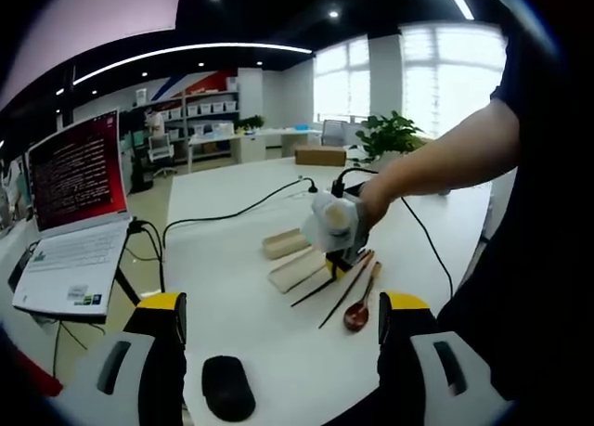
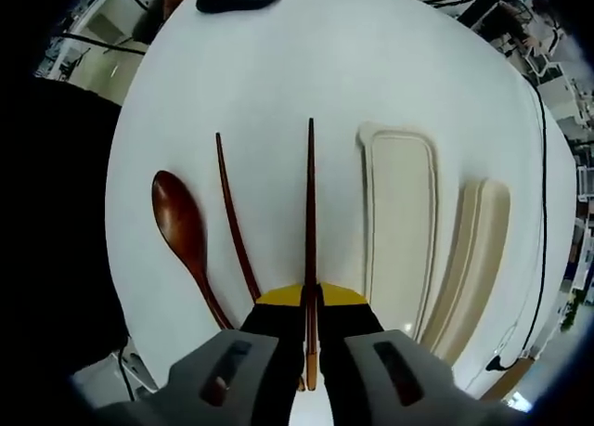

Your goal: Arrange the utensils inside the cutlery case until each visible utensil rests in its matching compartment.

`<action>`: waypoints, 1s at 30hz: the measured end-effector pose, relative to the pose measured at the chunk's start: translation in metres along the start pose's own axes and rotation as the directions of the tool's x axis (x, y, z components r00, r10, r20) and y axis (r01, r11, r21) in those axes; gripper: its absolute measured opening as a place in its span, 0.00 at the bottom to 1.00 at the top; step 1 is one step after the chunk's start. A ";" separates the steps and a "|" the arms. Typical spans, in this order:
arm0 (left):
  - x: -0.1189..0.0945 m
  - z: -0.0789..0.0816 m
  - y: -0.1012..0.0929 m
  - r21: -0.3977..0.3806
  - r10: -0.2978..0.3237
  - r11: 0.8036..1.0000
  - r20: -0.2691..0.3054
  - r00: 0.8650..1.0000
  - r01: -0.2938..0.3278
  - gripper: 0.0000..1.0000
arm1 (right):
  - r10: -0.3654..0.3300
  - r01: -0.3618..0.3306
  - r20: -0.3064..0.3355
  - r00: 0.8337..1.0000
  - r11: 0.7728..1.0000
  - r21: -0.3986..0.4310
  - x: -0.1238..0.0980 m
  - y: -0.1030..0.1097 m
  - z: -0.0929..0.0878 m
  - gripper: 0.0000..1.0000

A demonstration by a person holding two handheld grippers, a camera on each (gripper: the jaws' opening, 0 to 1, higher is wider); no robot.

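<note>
We see right gripper [image 2: 311, 301] clamped on dark wooden chopstick [image 2: 310, 222], long axis parallel to cream oblong case tray [image 2: 401, 231] just right; left gripper [image 1: 278, 326] open, farther off

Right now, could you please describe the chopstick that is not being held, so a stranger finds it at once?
Start at the white table in the right gripper view. Left of the open cutlery case lie three dark wooden utensils. The free chopstick lies slanted between the spoon, which has a wide bowl, and the straight chopstick clamped in the right gripper.
</note>
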State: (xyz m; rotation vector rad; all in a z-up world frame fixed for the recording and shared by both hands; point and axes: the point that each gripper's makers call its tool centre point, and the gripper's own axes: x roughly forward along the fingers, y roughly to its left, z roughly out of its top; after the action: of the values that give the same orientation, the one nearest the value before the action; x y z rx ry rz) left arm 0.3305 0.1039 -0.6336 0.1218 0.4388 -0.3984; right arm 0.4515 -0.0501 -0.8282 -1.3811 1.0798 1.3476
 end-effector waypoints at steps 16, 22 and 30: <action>-0.007 -0.004 0.009 -0.004 0.021 1.000 -0.004 1.000 -0.021 0.87 | -0.014 0.014 0.000 1.000 0.999 -0.031 0.000 0.000 -0.001 0.00; -0.009 -0.005 0.010 0.002 0.022 1.000 -0.010 1.000 -0.022 0.87 | -0.008 0.008 -0.010 1.000 0.999 -0.042 0.001 0.002 -0.002 0.00; -0.005 -0.004 0.008 0.016 0.006 1.000 -0.008 1.000 -0.006 0.87 | -0.005 0.004 -0.013 1.000 0.999 -0.050 -0.003 0.006 -0.006 0.00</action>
State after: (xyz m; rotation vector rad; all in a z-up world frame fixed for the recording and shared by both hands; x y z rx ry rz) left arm 0.3279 0.1142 -0.6342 0.1400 0.4432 -0.3958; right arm 0.4471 -0.0567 -0.8251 -1.4298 1.0567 1.3727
